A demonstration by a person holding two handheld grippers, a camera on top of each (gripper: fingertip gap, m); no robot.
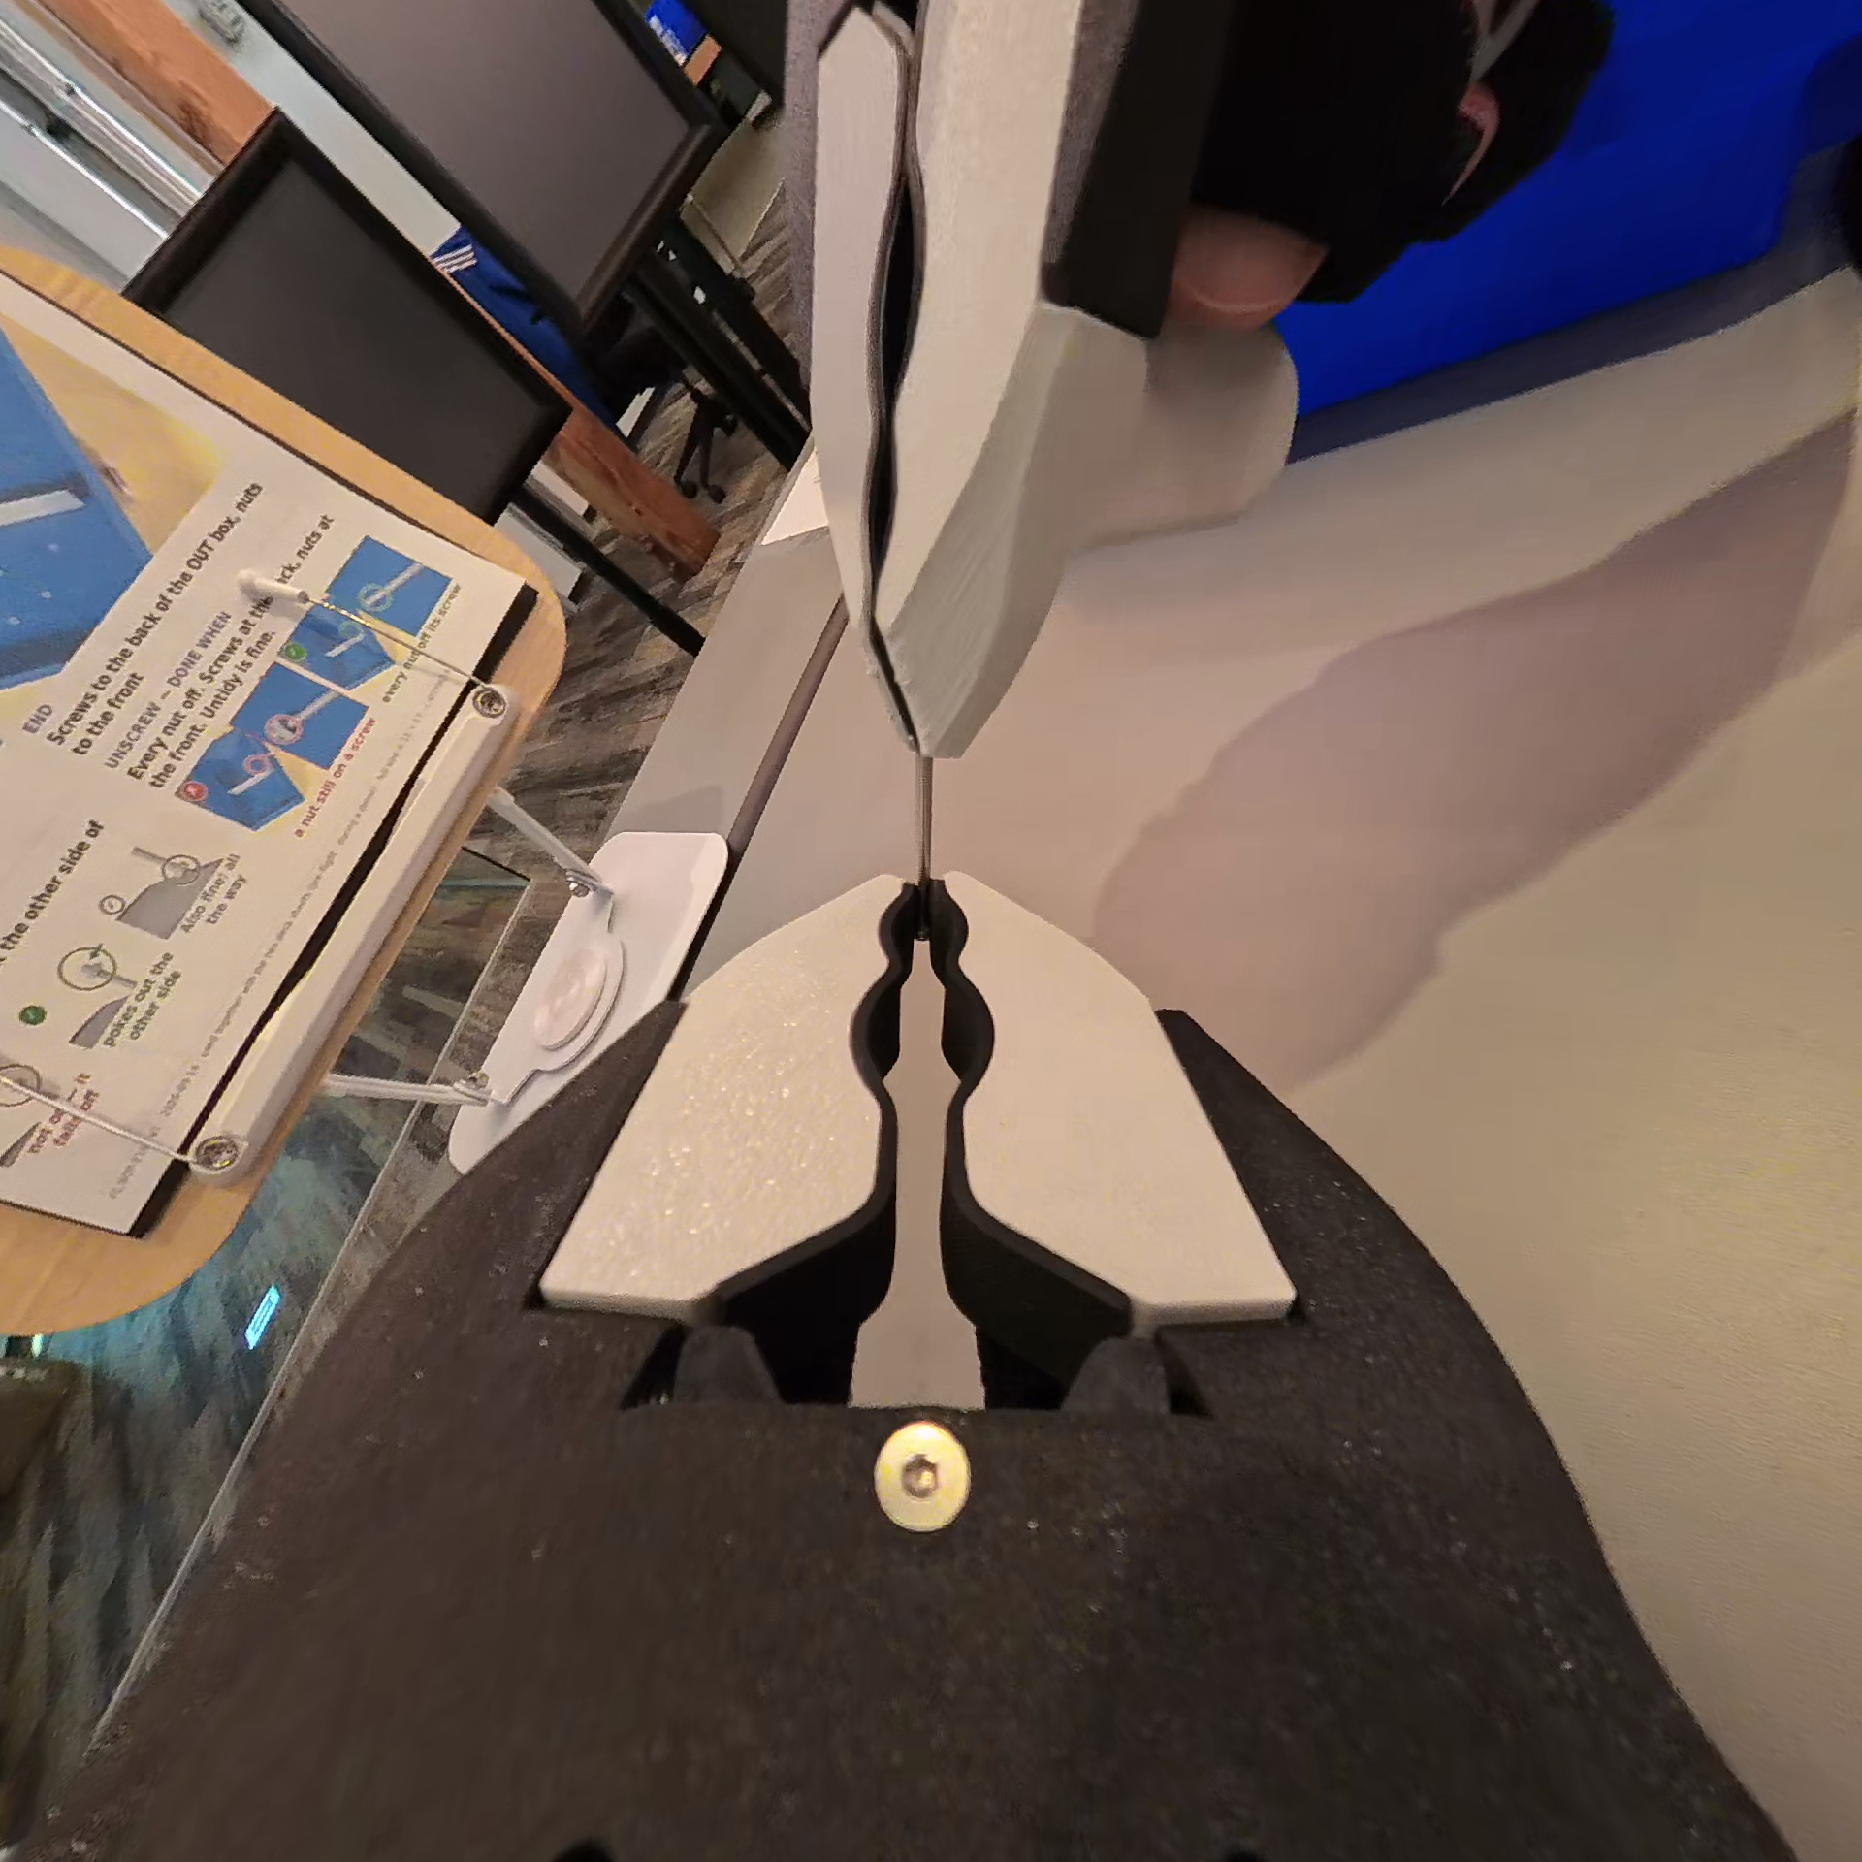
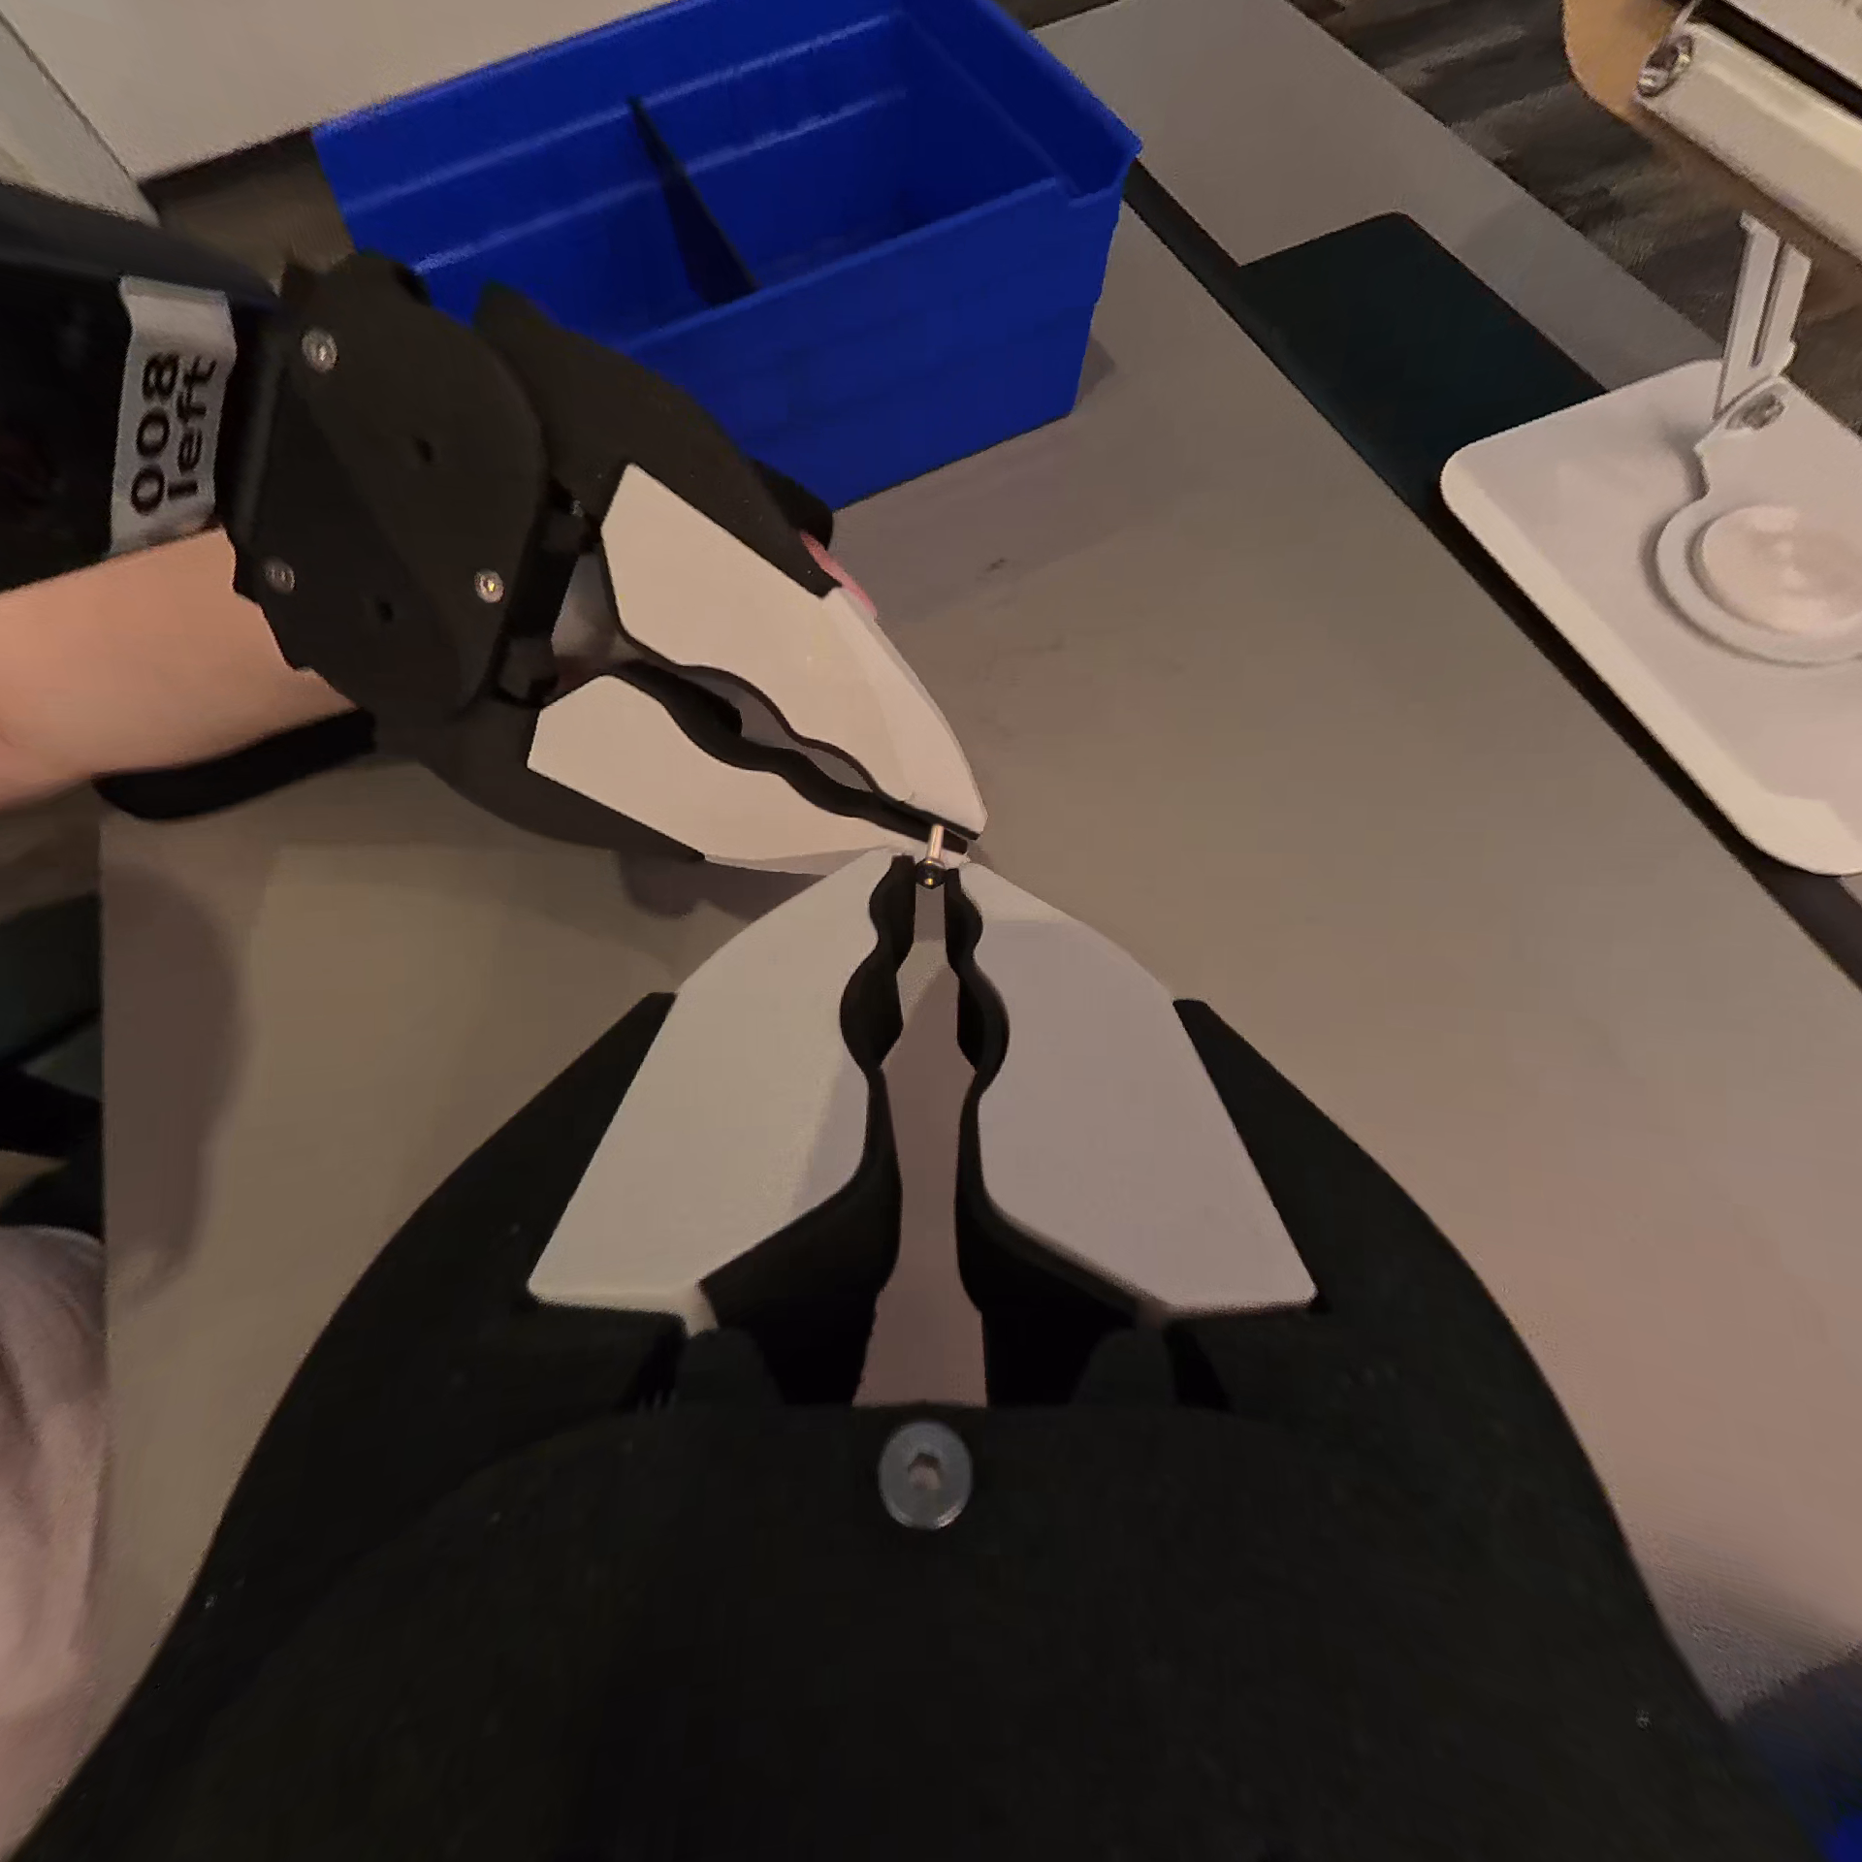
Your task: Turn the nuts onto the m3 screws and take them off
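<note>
Left hand-held gripper [image 1: 922,892]: closed at the tips, pinching one end of the screw [image 1: 922,816]; whether the nut is there cannot be told.
Right hand-held gripper [image 2: 927,879]: closed on the screw's other end, head visible.
Screw location: held aloft over the table [image 2: 1259,806], near blue bin [image 2: 766,252].
Handling: likely light, stiff, slippery; grip head and nut flats.

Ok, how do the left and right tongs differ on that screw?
The left tongs pinch one end of the screw; the right tongs grip the opposite end of the shaft. In the left wrist view the left tongs show broad faces, while the right tongs come in edge-on from above. Both are shut on the one screw, tip to tip above the grey table.
</note>
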